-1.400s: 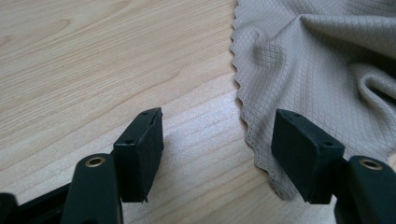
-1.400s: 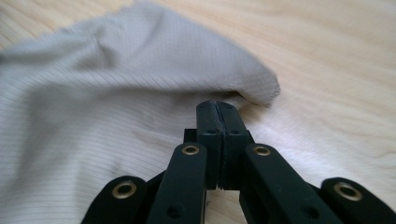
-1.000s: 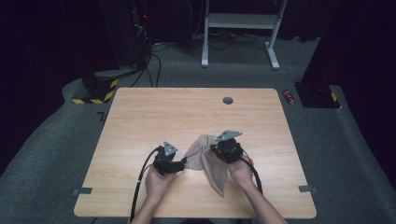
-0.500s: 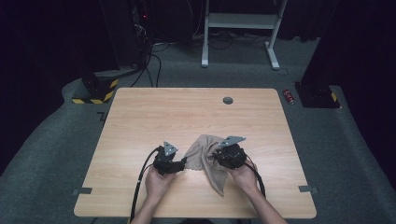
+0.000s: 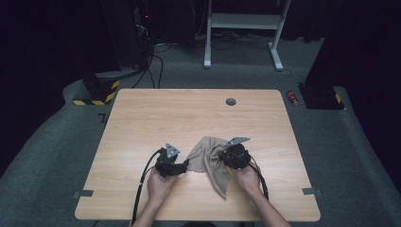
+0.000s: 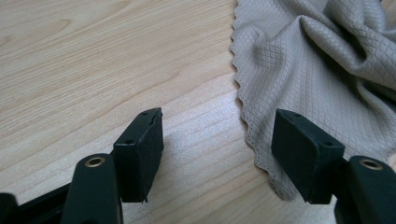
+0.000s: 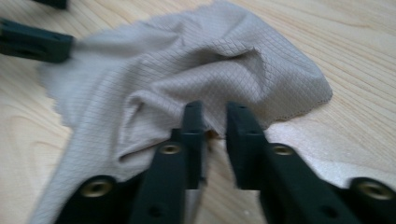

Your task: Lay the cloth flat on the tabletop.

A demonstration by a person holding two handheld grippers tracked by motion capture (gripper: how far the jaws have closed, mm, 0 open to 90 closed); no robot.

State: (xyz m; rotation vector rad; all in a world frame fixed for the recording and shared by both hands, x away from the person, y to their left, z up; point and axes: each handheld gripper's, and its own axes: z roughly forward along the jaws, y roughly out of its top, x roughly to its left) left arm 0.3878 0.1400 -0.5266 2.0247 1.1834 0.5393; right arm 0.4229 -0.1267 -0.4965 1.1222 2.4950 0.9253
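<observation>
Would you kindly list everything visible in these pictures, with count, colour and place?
cloth: one, beige, crumpled on the near middle of the table, between the two grippers
table: one, light wood, centre of the high view
round cap: one, grey, set in the table's far edge
can: one, red, on the floor past the table's far right corner
white frame: one, on the floor behind the table
striped block: one, black and yellow, on the floor at far left
left gripper: one, black, jaws wide apart at the cloth's scalloped edge
right gripper: one, black, jaws have just been closing, narrow gap at a cloth fold
</observation>
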